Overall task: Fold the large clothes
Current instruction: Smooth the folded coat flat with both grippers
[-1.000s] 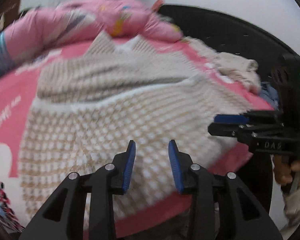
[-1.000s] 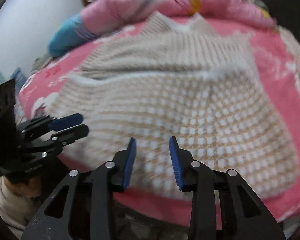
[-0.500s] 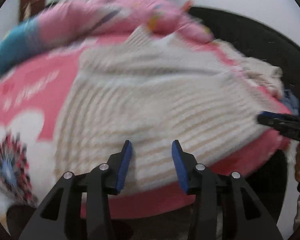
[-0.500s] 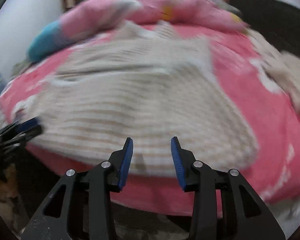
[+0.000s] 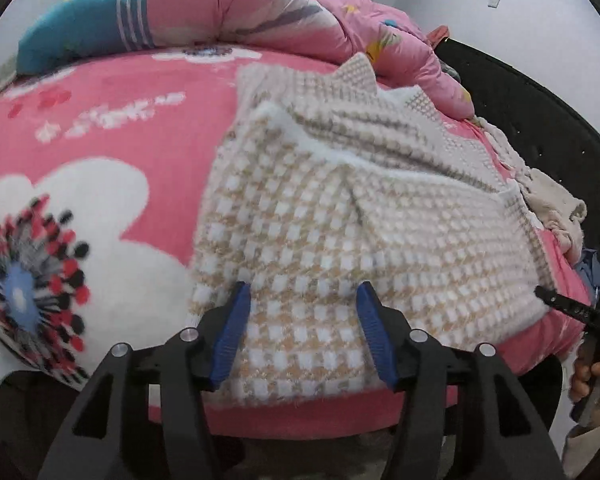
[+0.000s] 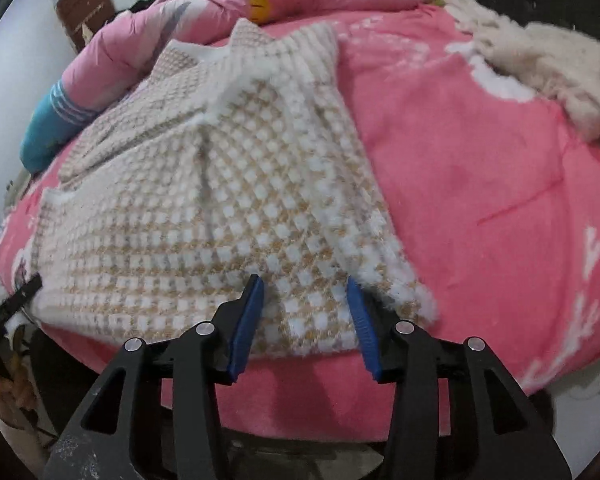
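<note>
**Sweater flat on the bed, both grippers over its hem**

We see the checked sweater (image 5: 364,216) spread on the pink blanket (image 5: 100,128). Our left gripper (image 5: 302,300) and right gripper (image 6: 304,292) have just been opening, gripping nothing. At 3 o'clock, a crumpled beige garment (image 5: 556,208) is partly cut off.

right gripper (image 5: 556,302): only one black finger tip shows at the picture's edge
beige fluffy garment (image 6: 540,64): cut off by the rim
brown wooden door (image 6: 86,2): blurred, partly hidden
</note>
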`<state>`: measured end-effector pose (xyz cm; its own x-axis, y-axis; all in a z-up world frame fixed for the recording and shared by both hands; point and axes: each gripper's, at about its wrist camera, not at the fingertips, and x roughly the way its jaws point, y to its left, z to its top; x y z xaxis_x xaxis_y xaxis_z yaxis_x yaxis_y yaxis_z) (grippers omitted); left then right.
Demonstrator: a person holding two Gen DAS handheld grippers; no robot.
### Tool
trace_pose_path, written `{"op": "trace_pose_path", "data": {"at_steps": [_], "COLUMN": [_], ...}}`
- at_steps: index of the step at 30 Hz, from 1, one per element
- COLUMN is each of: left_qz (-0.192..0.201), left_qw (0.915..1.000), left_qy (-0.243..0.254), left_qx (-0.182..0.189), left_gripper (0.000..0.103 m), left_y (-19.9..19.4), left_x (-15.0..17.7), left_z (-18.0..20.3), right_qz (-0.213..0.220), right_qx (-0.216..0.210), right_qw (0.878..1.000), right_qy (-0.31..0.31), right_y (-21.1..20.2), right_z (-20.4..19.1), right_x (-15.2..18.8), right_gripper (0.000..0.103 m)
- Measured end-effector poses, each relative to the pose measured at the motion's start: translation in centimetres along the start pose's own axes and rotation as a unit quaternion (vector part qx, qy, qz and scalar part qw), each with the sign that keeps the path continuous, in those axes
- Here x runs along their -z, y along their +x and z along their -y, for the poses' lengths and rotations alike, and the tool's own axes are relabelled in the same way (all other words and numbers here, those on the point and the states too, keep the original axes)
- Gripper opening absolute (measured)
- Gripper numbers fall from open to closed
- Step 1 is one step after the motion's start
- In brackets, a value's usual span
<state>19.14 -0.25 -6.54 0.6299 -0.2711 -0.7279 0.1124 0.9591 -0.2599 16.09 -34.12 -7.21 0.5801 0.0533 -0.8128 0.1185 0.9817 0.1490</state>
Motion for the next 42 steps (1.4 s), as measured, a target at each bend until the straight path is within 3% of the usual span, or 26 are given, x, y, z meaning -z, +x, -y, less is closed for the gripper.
{"op": "trace_pose_path", "data": {"at_steps": [4, 7, 12, 14, 16, 22, 27, 30, 32, 42], "left_qz": [0.032, 0.032, -0.002, -0.027, -0.023, -0.01, -0.016, -0.018, -0.02, -0.024], "left_qw": [0.999, 0.9979, 0.996, 0.9945, 0.9939, 0.9952, 0.9957, 0.9959, 0.996, 0.9962], "left_qy": [0.029, 0.053, 0.078, 0.08, 0.079, 0.069, 0.061, 0.054, 0.051, 0.048], "left_qx": [-0.007, -0.017, -0.043, -0.062, -0.073, -0.069, -0.069, -0.071, -0.07, -0.068], "left_gripper": [0.068, 0.075, 0.084, 0.092, 0.096, 0.097, 0.097, 0.097, 0.097, 0.097], "left_y": [-1.7, -0.8, 3.6, 5.8, 6.7, 6.6, 6.5, 6.5, 6.7, 6.7], "left_x": [-1.3, -2.8, -4.5, -4.3, -4.0, -3.6, -3.8, -4.0, -4.3, -4.5], "left_z": [2.1, 4.3, 7.3, 7.3, 7.4, 7.2, 7.1, 7.0, 7.1, 6.9], "right_qz": [0.049, 0.053, 0.016, -0.022, -0.042, -0.045, -0.004, -0.032, -0.053, -0.043], "right_qx": [-0.046, -0.082, -0.111, -0.106, -0.095, -0.093, -0.089, -0.067, -0.059, -0.062], "right_qw": [0.998, 0.995, 0.992, 0.993, 0.993, 0.994, 0.995, 0.997, 0.996, 0.997], "right_qy": [-0.016, -0.037, -0.058, -0.054, -0.054, -0.045, -0.035, -0.034, -0.038, -0.028], "right_y": [-3.9, -3.4, 0.5, 3.2, 5.0, 4.4, 2.7, 5.1, 7.1, 7.1], "right_z": [-2.8, -5.1, -9.1, -9.8, -10.3, -11.0, -11.1, -11.1, -11.3, -11.5], "right_x": [-1.7, -3.1, -3.8, -3.7, -3.1, -3.5, -5.8, -6.0, -5.6, -5.5], "right_gripper": [0.065, 0.074, 0.075, 0.076, 0.081, 0.083, 0.085, 0.087, 0.094, 0.095]}}
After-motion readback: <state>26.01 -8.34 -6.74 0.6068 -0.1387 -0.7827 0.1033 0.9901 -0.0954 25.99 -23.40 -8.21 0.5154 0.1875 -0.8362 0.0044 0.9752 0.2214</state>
